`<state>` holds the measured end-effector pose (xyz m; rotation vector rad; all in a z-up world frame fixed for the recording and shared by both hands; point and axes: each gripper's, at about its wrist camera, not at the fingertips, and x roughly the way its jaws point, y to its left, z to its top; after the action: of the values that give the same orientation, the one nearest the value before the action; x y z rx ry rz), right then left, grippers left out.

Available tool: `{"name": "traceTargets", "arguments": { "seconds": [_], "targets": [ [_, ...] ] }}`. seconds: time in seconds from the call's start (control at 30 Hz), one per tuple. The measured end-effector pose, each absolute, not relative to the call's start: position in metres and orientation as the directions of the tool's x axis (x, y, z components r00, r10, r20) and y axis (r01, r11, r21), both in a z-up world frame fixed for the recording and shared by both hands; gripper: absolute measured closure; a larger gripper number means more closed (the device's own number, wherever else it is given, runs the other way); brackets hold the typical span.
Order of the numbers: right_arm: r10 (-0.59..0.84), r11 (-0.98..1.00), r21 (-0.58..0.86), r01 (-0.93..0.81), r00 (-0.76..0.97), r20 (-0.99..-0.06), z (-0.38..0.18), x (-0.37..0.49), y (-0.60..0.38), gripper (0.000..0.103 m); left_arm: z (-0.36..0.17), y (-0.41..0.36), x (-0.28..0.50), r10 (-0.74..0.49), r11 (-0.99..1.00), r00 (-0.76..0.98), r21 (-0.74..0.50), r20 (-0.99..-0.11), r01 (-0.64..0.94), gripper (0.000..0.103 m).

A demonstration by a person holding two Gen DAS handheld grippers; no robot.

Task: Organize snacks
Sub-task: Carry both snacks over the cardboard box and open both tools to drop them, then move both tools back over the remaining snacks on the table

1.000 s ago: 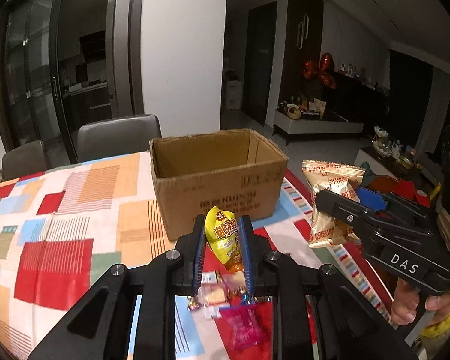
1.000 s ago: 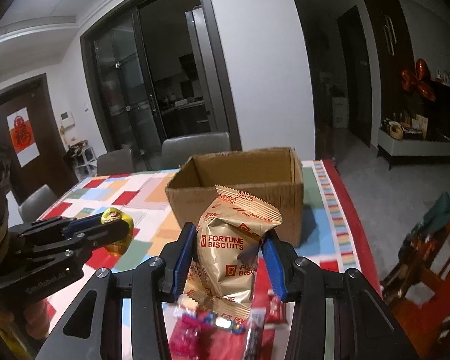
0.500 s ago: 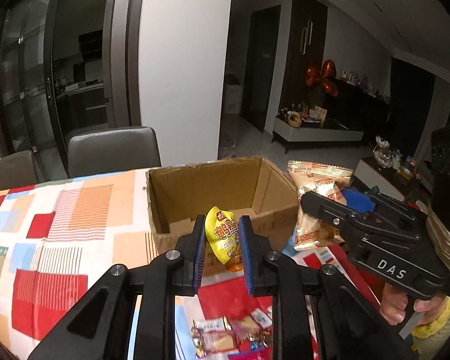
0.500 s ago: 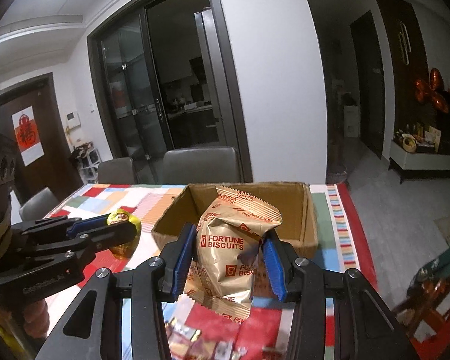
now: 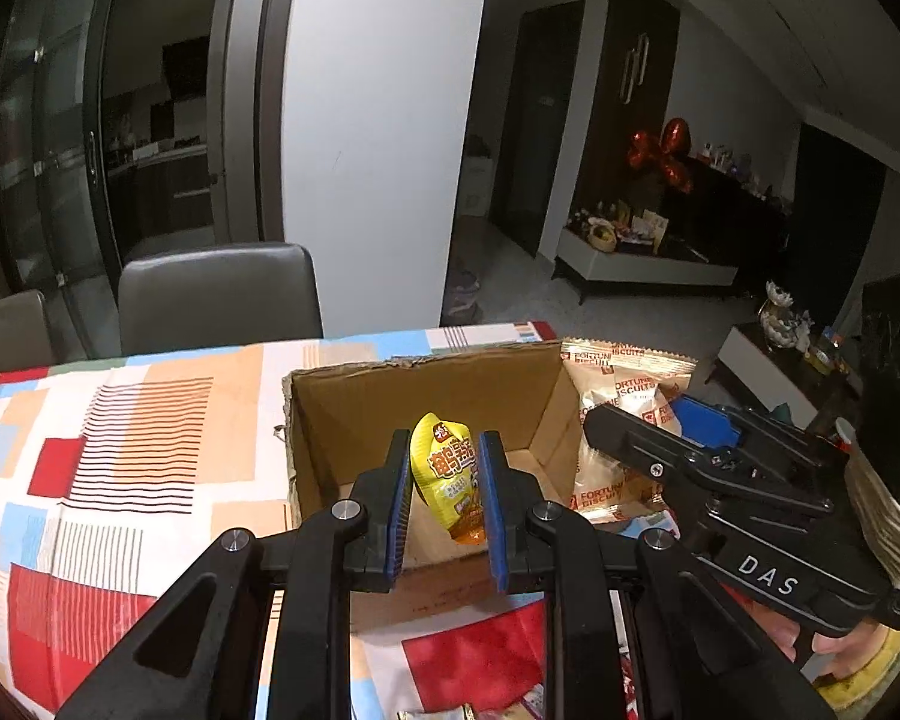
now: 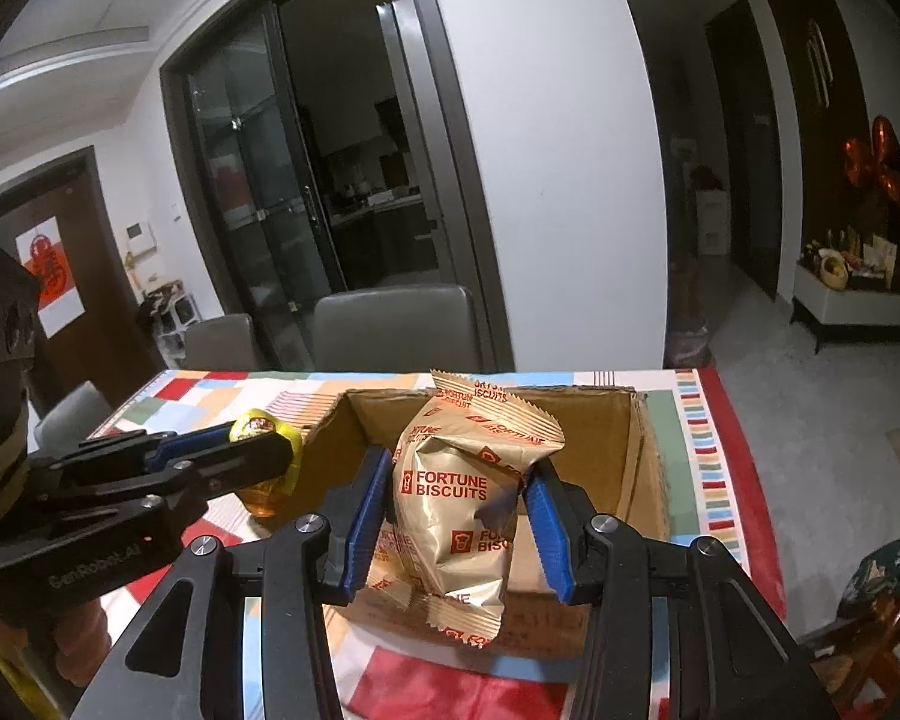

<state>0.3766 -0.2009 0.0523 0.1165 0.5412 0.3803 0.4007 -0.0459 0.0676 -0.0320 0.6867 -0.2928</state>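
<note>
My left claw (image 5: 444, 501) is clamped on the yellow pouch (image 5: 448, 483), and my right claw (image 6: 456, 519) is clamped on the biscuit pack (image 6: 459, 501), blue pads pressed into its gold sides. What has changed in the last second: both claws have travelled forward across the counter (image 5: 120, 420) towards the box (image 5: 426, 414). A second ago the box stood well ahead of me, with loose sweets on the cloth under my fingers; now its open mouth fills the space behind both snacks, and only a few wrappers (image 5: 468, 711) show at the bottom edge of the left view. The pouch now hangs in front of the box's bare floor, about over the near wall (whether it has fully crossed the rim I cannot tell). From the left view the biscuit pack (image 5: 621, 414) sits by the box's right wall, near the corner; from the right view the left claw (image 6: 258, 462) and its pouch (image 6: 264, 468) are at the left wall.

I judge this the end of the carry, with the drop next. Both snacks should clear the rim before I let go, or the tall pack may catch the wall and tip outside.
</note>
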Motion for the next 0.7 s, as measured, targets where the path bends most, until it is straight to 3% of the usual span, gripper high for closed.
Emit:
{"name": "traceTargets", "arguments": {
  "seconds": [0.1, 0.17, 0.23, 0.7],
  "targets": [
    [0.383, 0.924, 0.213, -0.319, 0.777, -0.499, 0.048, 0.384, -0.201, 0.057, 0.061, -0.048, 0.409, -0.256, 0.964, 0.729, -0.109, -0.635, 0.243, 0.080],
    [0.383, 0.924, 0.205, -0.324, 0.763, -0.520, 0.045, 0.390, -0.200, 0.051, 0.059, -0.052, 0.409, -0.231, 0.970, 0.734, -0.089, -0.639, 0.227, 0.062],
    [0.361, 0.933, 0.203, -0.298, 0.762, -0.538, 0.043, 0.392, -0.203, 0.040, 0.058, -0.052, 0.404, -0.214, 0.974, 0.746, -0.075, -0.631, 0.215, 0.054],
    [0.290, 0.957, 0.156, -0.244, 0.805, -0.518, 0.053, 0.326, -0.227, 0.039, 0.069, -0.057, 0.327, -0.199, 0.976, 0.769, -0.051, -0.608, 0.212, 0.051]
  ]
}}
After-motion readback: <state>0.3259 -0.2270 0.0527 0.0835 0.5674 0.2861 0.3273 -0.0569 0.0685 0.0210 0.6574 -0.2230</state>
